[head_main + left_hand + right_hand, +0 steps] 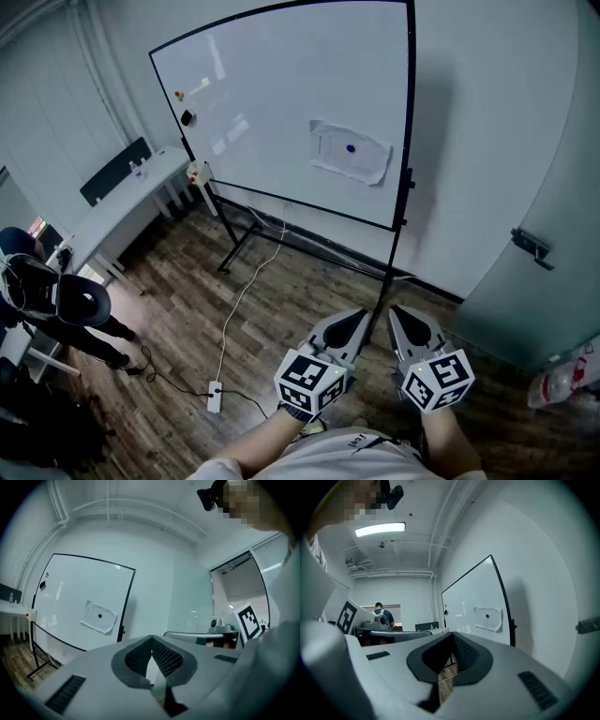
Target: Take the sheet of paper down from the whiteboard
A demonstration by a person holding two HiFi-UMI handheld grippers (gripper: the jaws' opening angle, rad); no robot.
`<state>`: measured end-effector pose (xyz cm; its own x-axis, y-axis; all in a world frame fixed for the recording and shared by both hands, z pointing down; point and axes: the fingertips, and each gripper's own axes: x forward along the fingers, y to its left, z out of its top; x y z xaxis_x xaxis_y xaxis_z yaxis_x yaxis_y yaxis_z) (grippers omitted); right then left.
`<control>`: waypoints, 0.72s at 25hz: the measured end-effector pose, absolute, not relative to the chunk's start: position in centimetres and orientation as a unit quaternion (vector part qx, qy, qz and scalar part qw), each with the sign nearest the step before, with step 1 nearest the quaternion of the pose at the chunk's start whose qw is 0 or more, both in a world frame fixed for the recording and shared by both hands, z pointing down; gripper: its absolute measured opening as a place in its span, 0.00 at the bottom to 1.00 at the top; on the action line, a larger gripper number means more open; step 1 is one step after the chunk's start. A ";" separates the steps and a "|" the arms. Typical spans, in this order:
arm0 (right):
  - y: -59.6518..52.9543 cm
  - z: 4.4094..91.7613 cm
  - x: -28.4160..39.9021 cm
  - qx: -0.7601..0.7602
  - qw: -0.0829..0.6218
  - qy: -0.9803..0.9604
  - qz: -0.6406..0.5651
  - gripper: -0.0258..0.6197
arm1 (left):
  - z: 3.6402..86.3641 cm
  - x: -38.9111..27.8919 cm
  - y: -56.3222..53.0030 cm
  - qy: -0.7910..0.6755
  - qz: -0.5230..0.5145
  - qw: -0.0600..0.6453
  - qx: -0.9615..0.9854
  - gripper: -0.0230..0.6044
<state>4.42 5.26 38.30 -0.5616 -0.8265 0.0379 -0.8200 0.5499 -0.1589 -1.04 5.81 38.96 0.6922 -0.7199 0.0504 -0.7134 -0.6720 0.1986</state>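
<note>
The sheet of paper [349, 153] sits on the right half of the whiteboard [272, 94]; a desk [112, 208] stands to its left; left hand-held gripper [361, 315] and right hand-held gripper [395, 311] side by side, well before it.

head view: steeply down, far from whiteboard [272, 94] | both gripper views: level, facing it | shared: whiteboard

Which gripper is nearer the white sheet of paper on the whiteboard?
Left, marginally: the left gripper sits almost straight below the white sheet of paper in the head view, the right gripper offset rightward. Both are far from it.
</note>
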 end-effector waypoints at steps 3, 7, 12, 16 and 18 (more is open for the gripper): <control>5.1 38.5 4.5 -0.467 0.021 0.880 -0.083 0.06 | 39.1 -0.8 5.6 -0.391 -0.014 0.103 0.915 0.06; 5.2 39.1 5.0 -0.465 0.019 0.881 -0.087 0.06 | 39.5 0.1 5.8 -0.387 -0.013 0.107 0.916 0.06; 5.8 39.1 6.0 -0.459 0.029 0.884 -0.088 0.06 | 40.0 1.0 6.2 -0.390 -0.004 0.108 0.914 0.06; 5.9 38.8 7.2 -0.461 0.039 0.883 -0.082 0.06 | 40.1 1.0 6.0 -0.406 -0.001 0.104 0.908 0.06; 5.5 39.0 7.6 -0.462 0.042 0.882 -0.082 0.06 | 40.2 0.7 5.5 -0.414 0.001 0.102 0.905 0.06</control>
<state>7.56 5.50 38.97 -0.5692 -0.8222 0.0024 -0.8085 0.5592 -0.1831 0.73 5.52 40.17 0.6578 -0.7483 0.0859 -0.7486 -0.6370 0.1842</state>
